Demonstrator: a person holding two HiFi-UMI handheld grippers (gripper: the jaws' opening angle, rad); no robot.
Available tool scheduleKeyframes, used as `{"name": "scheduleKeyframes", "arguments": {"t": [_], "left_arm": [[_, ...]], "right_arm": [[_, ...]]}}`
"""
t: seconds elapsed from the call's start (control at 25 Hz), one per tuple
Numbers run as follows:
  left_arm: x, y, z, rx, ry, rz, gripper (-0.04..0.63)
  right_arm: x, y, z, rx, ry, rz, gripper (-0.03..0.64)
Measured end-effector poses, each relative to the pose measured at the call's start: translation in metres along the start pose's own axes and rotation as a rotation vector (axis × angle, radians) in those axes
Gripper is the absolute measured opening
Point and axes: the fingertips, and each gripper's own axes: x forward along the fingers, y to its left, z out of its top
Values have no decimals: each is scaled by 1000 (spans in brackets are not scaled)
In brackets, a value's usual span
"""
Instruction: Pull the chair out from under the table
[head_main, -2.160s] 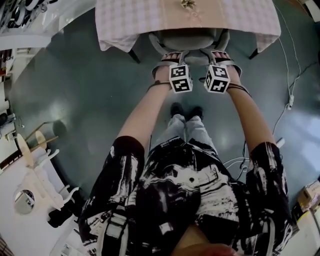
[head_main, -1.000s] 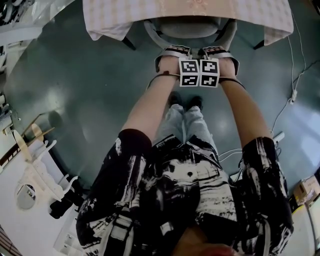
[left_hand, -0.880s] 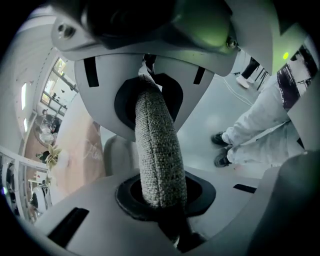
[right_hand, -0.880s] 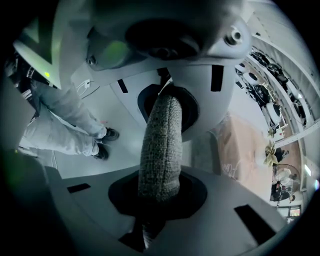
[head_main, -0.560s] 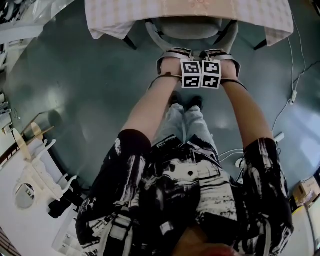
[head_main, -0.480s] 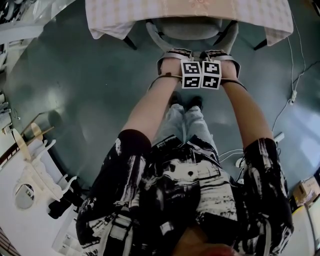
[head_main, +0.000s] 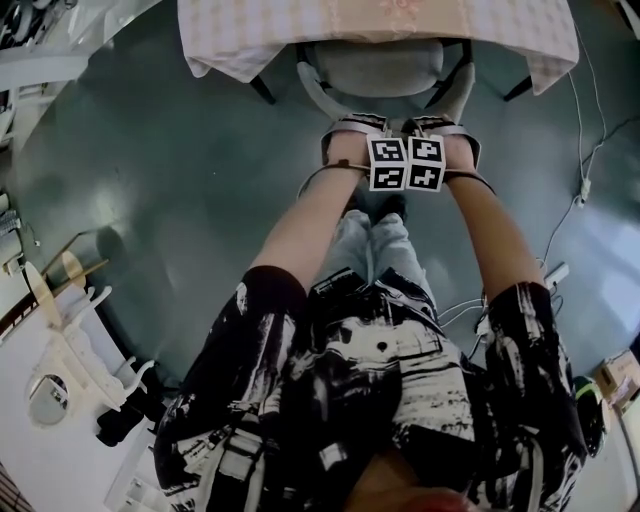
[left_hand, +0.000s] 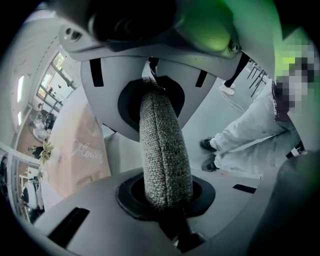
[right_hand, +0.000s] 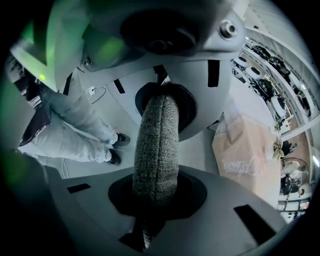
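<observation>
Step in hand: drawing grey woven-fabric chair clear of pink-checked cloth-covered table. Seat partly under table edge, backrest on person's side of table. Side by side, left gripper and right gripper: jaws narrow, each clamped on padded backrest top. Advice: pull both hands evenly, straight away from table, level, so chair slides without twisting or tipping; guard against fabric slipping.

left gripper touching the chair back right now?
Touching. In the left gripper view, the left gripper has both jaws pressed shut on the woven top edge of the chair back, with no gap at either pad.
</observation>
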Motion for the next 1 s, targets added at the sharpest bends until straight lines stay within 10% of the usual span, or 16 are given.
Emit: {"name": "scheduleKeyframes", "arguments": {"t": [1.0], "left_arm": [[-35, -192, 35, 9, -19, -12, 44]], "right_arm": [[-28, 192, 41, 18, 15, 2, 44]]}}
